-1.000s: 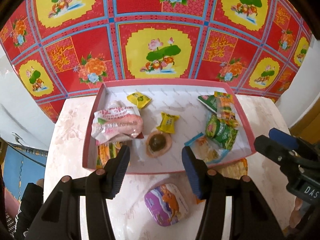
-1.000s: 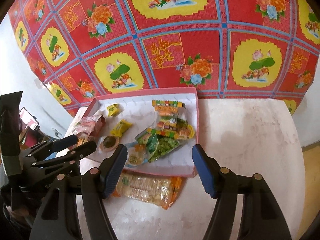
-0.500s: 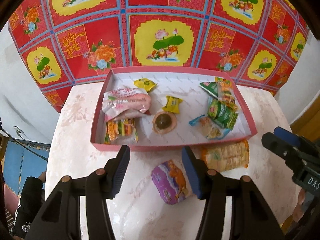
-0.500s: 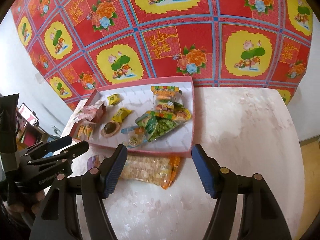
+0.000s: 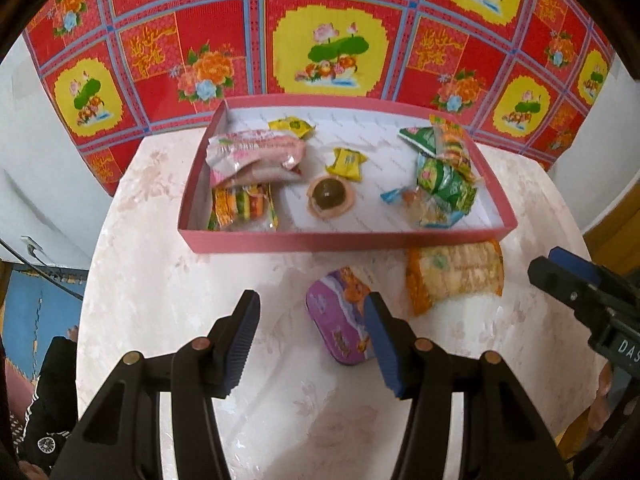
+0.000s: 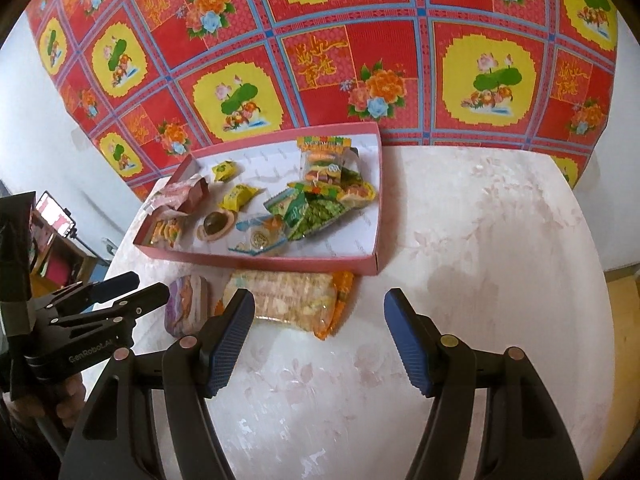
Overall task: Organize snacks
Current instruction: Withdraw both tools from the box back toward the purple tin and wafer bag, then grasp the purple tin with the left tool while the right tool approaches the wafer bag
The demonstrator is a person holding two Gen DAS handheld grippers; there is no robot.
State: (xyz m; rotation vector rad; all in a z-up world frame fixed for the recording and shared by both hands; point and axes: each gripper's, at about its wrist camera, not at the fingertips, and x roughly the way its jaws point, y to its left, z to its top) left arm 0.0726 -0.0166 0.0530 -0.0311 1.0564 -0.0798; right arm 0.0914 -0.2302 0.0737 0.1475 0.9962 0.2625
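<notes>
A shallow pink box (image 5: 340, 242) (image 6: 256, 259) sits at the back of the pale table and holds several wrapped snacks. On the table in front of it lie a purple tin (image 5: 336, 318) (image 6: 188, 308) and an orange cracker packet (image 5: 454, 276) (image 6: 292, 300). My left gripper (image 5: 310, 338) stands open above the table; its right finger overlaps the tin's right side and nothing is between the pads. My right gripper (image 6: 320, 342) is open too, with the cracker packet just beyond its left fingertip. Each gripper shows at the edge of the other's view.
In the box lie a pink-white bag (image 5: 256, 156), yellow candies (image 5: 346, 162), a round brown sweet (image 5: 330, 196) and green packets (image 5: 444, 178). A red and yellow flowered cloth (image 5: 328, 40) hangs behind the table. Bare tabletop (image 6: 480, 240) spreads to the right of the box.
Both grippers have drawn back from the box toward the table's near edge, so the tin and cracker packet now show fully in front of them. Both openings are unchanged.
</notes>
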